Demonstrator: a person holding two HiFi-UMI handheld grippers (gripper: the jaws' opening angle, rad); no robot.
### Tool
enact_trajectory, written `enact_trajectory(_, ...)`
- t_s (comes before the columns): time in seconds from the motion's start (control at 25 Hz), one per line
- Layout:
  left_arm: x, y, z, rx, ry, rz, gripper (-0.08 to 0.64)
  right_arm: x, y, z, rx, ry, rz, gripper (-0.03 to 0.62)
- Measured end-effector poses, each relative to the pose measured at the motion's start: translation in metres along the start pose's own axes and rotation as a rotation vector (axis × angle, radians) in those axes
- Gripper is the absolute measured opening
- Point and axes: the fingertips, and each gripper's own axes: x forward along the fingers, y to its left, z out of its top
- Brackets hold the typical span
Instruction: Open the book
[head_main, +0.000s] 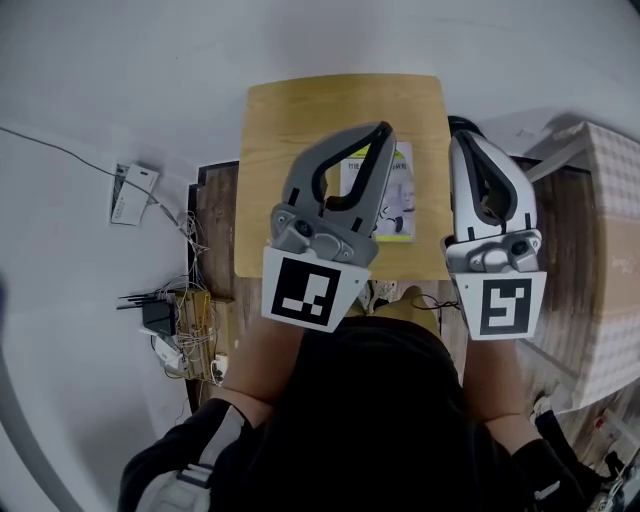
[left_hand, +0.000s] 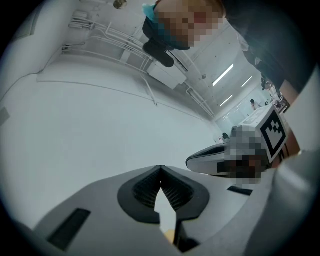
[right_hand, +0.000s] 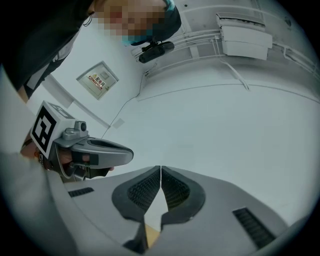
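A book (head_main: 399, 200) with a yellow-green and white cover lies closed on the small wooden table (head_main: 290, 130), right of its middle. In the head view my left gripper (head_main: 383, 130) hangs above the book and hides its left part; its jaws meet at the tips, with nothing between them. My right gripper (head_main: 462, 142) is held over the table's right edge, also shut and empty. Both gripper views face a bare white wall, and neither shows the book. In each, the ribbed pads (left_hand: 150, 187) (right_hand: 173, 189) touch at the tip.
Tangled cables and a black box (head_main: 160, 318) lie on the floor left of the table, with a white device (head_main: 130, 193) further up. A chequered surface (head_main: 612, 230) stands at the right. The person's dark-clothed torso fills the bottom of the head view.
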Motion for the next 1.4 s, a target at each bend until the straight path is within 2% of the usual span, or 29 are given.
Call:
enact_trajectory(0.4, 0.004, -0.01, -0.002, 0.02, 0.021, 0.026, 0.011, -0.005, -0.002, -0.013, 0.024, 0.015, 0.065, 0.031)
enact_trajectory(0.8, 0.003, 0.001, -0.017, 0.021, 0.044, 0.019, 0.011, 0.011, 0.002, -0.026, 0.039, 0.039, 0.064, 0.031)
enact_trajectory(1.4, 0.01, 0.004, -0.036, -0.022, 0.069, 0.02, 0.011, 0.02, 0.013, -0.046, 0.034, 0.083, 0.115, 0.031)
